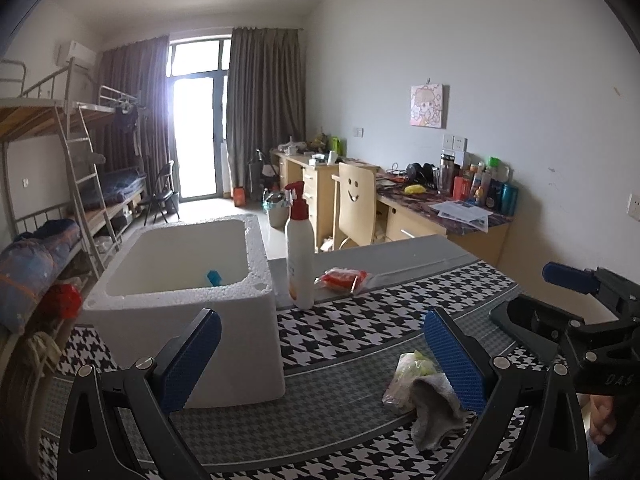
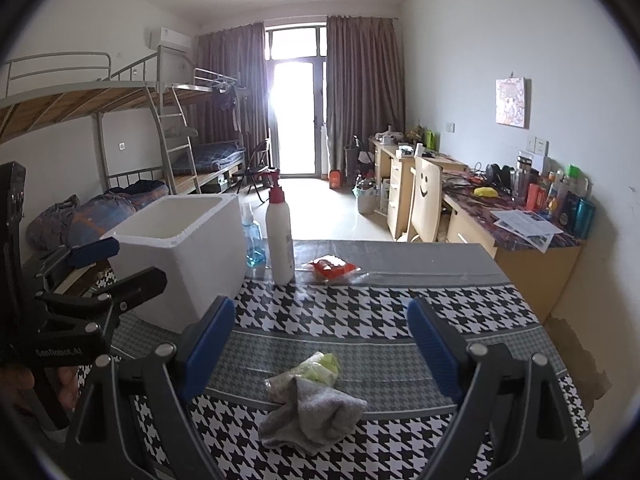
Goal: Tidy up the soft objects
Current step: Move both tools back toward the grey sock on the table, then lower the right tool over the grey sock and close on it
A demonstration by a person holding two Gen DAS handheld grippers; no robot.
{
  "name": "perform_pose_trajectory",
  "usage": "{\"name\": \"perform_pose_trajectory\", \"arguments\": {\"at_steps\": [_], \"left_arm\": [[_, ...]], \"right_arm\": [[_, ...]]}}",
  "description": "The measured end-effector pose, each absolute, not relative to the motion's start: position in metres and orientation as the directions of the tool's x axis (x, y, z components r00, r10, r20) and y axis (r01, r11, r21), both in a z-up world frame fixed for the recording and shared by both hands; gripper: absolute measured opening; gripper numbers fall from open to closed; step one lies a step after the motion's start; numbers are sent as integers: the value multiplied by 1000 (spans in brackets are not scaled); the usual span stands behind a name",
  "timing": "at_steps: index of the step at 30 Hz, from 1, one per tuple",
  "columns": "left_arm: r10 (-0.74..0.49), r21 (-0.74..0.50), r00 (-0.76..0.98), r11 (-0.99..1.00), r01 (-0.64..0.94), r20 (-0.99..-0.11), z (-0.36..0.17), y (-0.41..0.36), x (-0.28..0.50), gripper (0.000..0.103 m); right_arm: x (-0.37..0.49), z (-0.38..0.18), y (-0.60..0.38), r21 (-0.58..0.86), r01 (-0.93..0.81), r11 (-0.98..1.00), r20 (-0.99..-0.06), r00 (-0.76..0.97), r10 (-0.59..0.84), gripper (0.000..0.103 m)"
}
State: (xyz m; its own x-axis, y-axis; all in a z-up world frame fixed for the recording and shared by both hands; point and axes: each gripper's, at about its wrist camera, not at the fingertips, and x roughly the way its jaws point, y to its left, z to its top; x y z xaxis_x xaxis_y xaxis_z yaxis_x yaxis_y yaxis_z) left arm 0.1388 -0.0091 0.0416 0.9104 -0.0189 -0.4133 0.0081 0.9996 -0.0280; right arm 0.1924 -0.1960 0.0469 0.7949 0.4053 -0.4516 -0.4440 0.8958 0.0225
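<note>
While the grey sock (image 2: 310,414) lay crumpled on the checked tablecloth (image 2: 360,312), it touched a small clear bag (image 2: 308,368) with something yellow-green inside, and part of the sock rested over the near end of that bag. Both soft things were on the near part of the table, in a grey band of the cloth.

The right claw (image 2: 322,354) was above them with its jaws wide apart. The sock and the bag were seen between its two blue pads (image 2: 208,344), but the pads did not press on them. The left claw (image 1: 322,360) was also open and held nothing. In the left wrist view the sock (image 1: 434,412) was just beside its right-hand pad (image 1: 454,360), partly hidden behind it, and the right claw came in from the right edge (image 1: 568,300).

Farther back on the table, a white foam box (image 1: 176,280) stood at the left with its top open. Inside it a small blue thing (image 1: 214,278) showed near the wall; I could not tell what it was. Just to the right of the box a white pump bottle (image 2: 280,232) with a red top stood upright. A red packet (image 2: 330,268) in clear wrap lay flat near the bottle, at the far grey border. Between the box and the bottle, in the right wrist view, a clear bottle with blue liquid (image 2: 252,240) stood behind them.

Part of a hand (image 2: 66,386) held the handle of the left claw.
</note>
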Motion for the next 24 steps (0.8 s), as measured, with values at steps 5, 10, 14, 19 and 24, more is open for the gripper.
{"name": "perform_pose_trajectory", "arguments": {"at_steps": [5, 10, 14, 19, 24], "left_arm": [[-27, -26, 906, 1000, 18, -423, 36, -13, 139, 102], [-28, -23, 899, 1000, 20, -436, 29, -16, 141, 102], [-37, -26, 894, 999, 29, -446, 22, -17, 141, 102], [-33, -22, 886, 999, 25, -462, 15, -20, 144, 102], [-37, -29, 874, 999, 26, -485, 8, -20, 148, 102]], "right_arm": [[193, 41, -198, 31, -442, 897, -465, 788, 404, 91], [192, 35, -199, 35, -442, 896, -469, 785, 406, 91], [191, 30, -199, 31, -442, 896, -477, 782, 402, 91], [194, 24, -202, 29, -434, 900, -493, 777, 391, 91], [196, 19, -206, 22, -425, 905, -506, 776, 376, 91]]}}
